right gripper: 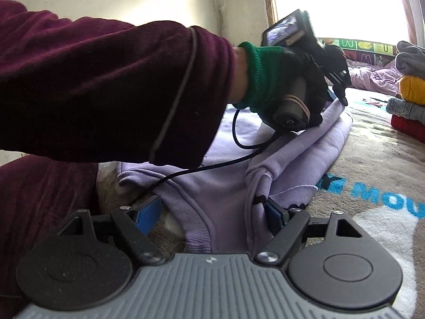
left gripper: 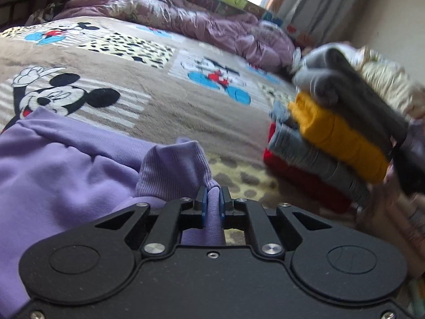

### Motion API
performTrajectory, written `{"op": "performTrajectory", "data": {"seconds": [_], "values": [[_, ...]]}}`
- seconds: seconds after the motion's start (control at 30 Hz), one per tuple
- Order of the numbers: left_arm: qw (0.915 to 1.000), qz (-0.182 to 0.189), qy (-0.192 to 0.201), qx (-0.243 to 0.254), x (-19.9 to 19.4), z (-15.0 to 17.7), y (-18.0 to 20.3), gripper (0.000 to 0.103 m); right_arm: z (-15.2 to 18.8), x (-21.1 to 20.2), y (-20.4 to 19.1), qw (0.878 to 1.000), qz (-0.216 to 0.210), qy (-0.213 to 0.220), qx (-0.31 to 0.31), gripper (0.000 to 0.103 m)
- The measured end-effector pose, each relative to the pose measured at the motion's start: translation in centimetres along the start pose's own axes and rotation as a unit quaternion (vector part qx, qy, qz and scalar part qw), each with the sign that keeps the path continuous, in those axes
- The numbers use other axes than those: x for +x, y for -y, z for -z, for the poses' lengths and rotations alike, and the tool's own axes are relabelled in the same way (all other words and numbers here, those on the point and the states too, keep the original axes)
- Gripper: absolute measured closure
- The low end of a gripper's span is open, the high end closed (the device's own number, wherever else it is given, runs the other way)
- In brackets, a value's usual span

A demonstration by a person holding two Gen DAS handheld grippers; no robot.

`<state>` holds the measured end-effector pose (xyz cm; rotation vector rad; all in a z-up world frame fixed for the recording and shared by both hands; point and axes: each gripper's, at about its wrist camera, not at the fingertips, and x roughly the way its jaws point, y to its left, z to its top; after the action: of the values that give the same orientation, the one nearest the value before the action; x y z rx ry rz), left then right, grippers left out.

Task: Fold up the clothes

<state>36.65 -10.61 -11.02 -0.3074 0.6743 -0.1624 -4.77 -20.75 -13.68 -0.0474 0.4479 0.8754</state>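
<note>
A lilac sweatshirt (left gripper: pixel 53 172) lies on the bed. In the left wrist view its ribbed cuff (left gripper: pixel 172 170) bunches up in front of my left gripper (left gripper: pixel 213 194), which is shut on a fold of the lilac fabric. In the right wrist view the sweatshirt (right gripper: pixel 225 186) is partly folded over itself. My right gripper (right gripper: pixel 212 212) stands open at its near edge, with the ribbed hem (right gripper: pixel 196 231) lying between the blue pads (right gripper: pixel 147 216). A gloved hand (right gripper: pixel 279 79) holds the left gripper down at the garment's far end.
A stack of folded clothes (left gripper: pixel 337 133), grey, mustard and red, sits on the right of the bed (right gripper: pixel 409 101). The beige cartoon-mouse blanket (left gripper: pixel 119 93) covers the bed. A crumpled purple quilt (left gripper: pixel 159 8) lies at the back. A dark red sleeve (right gripper: pixel 93 79) crosses the right wrist view.
</note>
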Motion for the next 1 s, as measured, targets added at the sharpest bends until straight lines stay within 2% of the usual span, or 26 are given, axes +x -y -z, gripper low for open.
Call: {"op": "performTrajectory", "data": {"seconds": [0.1, 0.13, 0.2, 0.4, 0.53, 0.6, 0.67, 0.8, 0.9, 1.0], "values": [[0.9985, -0.021, -0.023, 0.044, 1.1, 0.0, 1.2, 0.093, -0.1, 0.0, 0.0, 1.0, -0.002, 0.0, 0.003, 0.023], [0.9977, -0.023, -0.029, 0.056, 1.5, -0.1, 1.4, 0.085, -0.1, 0.0, 0.0, 1.0, -0.002, 0.0, 0.003, 0.023], [0.9965, -0.021, -0.033, 0.074, 1.7, -0.7, 1.7, 0.077, -0.1, -0.1, 0.0, 1.0, -0.002, -0.001, 0.003, 0.023], [0.9955, 0.003, -0.002, 0.094, -0.8, -3.8, 0.8, 0.076, -0.3, -0.7, -0.4, 1.0, 0.0, -0.002, 0.01, 0.023], [0.9896, 0.004, 0.008, 0.144, -2.8, -4.0, -0.6, 0.076, -0.6, -2.8, -1.0, 1.0, 0.017, -0.002, 0.009, 0.023], [0.9856, 0.006, 0.005, 0.169, -3.3, -3.6, -1.1, 0.076, -0.8, -4.1, -1.6, 0.999, 0.042, 0.016, -0.005, 0.024], [0.9812, 0.006, 0.0, 0.193, -3.4, -3.1, -1.3, 0.076, -1.0, -4.8, -2.0, 0.996, 0.072, 0.051, -0.027, 0.024], [0.9783, 0.016, -0.005, 0.206, -2.9, -2.7, -0.8, 0.076, -2.2, -2.7, -2.6, 0.987, 0.097, 0.087, -0.098, 0.024], [0.9732, 0.026, -0.01, 0.228, -1.9, -2.3, 0.4, 0.076, -2.7, -0.2, -2.8, 0.983, 0.096, 0.065, -0.141, 0.025], [0.9677, 0.021, -0.018, 0.251, 0.0, -2.1, 1.5, 0.076, -3.1, 1.5, -1.9, 0.989, 0.086, 0.04, -0.117, 0.025]]}}
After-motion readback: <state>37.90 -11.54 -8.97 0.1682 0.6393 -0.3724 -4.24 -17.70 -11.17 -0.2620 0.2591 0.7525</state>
